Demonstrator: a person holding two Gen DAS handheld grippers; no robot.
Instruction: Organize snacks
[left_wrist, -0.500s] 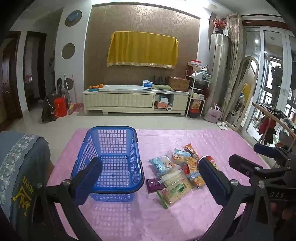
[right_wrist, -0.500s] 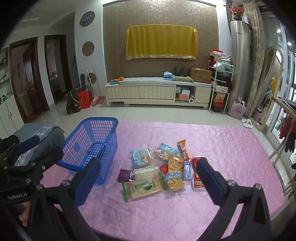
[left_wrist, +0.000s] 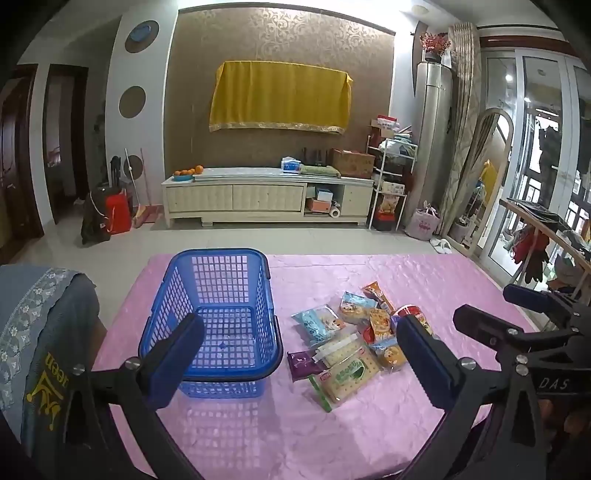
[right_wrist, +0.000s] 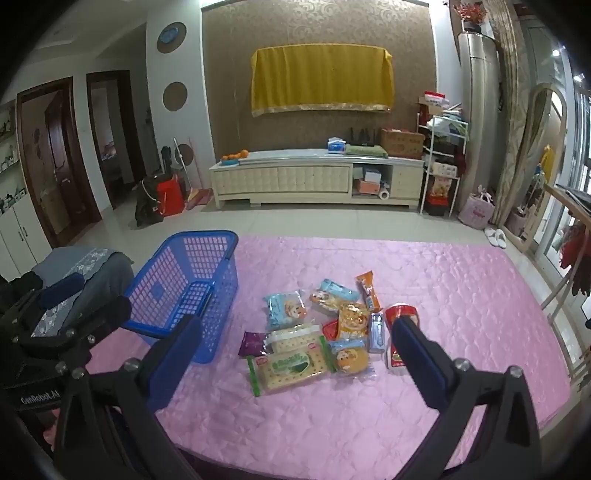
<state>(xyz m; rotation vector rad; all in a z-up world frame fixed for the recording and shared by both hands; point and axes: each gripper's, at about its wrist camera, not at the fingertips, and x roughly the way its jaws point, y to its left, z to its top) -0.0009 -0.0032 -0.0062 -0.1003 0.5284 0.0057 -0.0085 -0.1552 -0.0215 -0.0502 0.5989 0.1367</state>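
Both grippers, the left gripper (left_wrist: 295, 354) and right gripper (right_wrist: 295, 354), hover spread wide and empty. The snack packets (right_wrist: 314, 332) lie heaped beside the blue basket (left_wrist: 221, 314): light, crinkly, probably slippery, so pinch the sealed edges.

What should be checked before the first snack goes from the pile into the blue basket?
1. Blue basket empty and upright: ok.
2. Snack pile beside the basket on the pink tablecloth, none inside yet: ok.
3. Left tool open, nothing held: ok.
4. Right tool open, nothing held: ok.
5. Cracker pack nearest and on top: ok.
6. Packs overlap, a clean single pick: cannot tell.
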